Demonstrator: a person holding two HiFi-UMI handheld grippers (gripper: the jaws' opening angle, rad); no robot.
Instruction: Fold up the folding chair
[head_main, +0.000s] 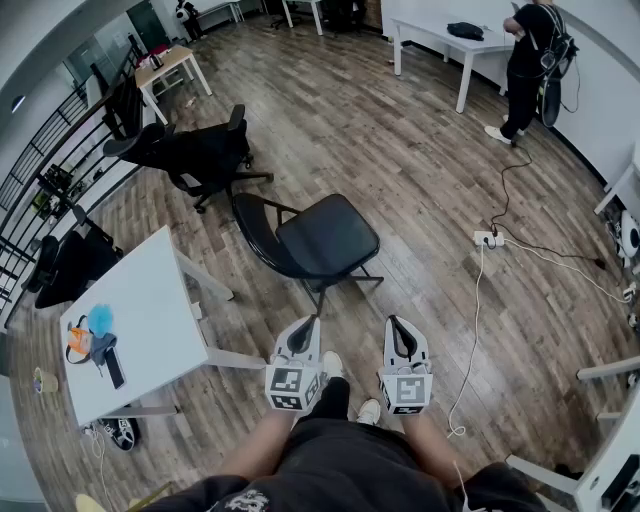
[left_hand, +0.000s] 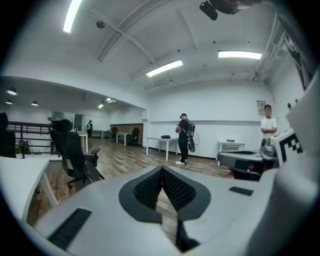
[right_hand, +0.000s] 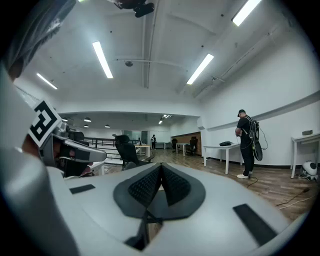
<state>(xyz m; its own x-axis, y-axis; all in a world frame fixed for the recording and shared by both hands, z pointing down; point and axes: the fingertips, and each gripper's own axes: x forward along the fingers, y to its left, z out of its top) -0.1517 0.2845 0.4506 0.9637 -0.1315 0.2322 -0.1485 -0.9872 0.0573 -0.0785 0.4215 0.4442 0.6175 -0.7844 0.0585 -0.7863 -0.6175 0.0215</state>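
Observation:
The black folding chair (head_main: 322, 242) stands unfolded on the wooden floor in the head view, its seat facing me and its backrest at the left. My left gripper (head_main: 303, 326) and right gripper (head_main: 398, 324) are side by side just short of the chair's front legs, apart from it. Both are shut with nothing between the pads. In the left gripper view the left gripper (left_hand: 162, 170) has its pads pressed together, and so does the right gripper (right_hand: 161, 168) in the right gripper view. Neither gripper view shows the folding chair clearly.
A black office chair (head_main: 200, 152) stands behind the folding chair. A white table (head_main: 150, 300) with small items is close at my left. A power strip (head_main: 487, 239) and cables lie on the floor at the right. A person (head_main: 530, 60) stands by a far white table (head_main: 440, 38).

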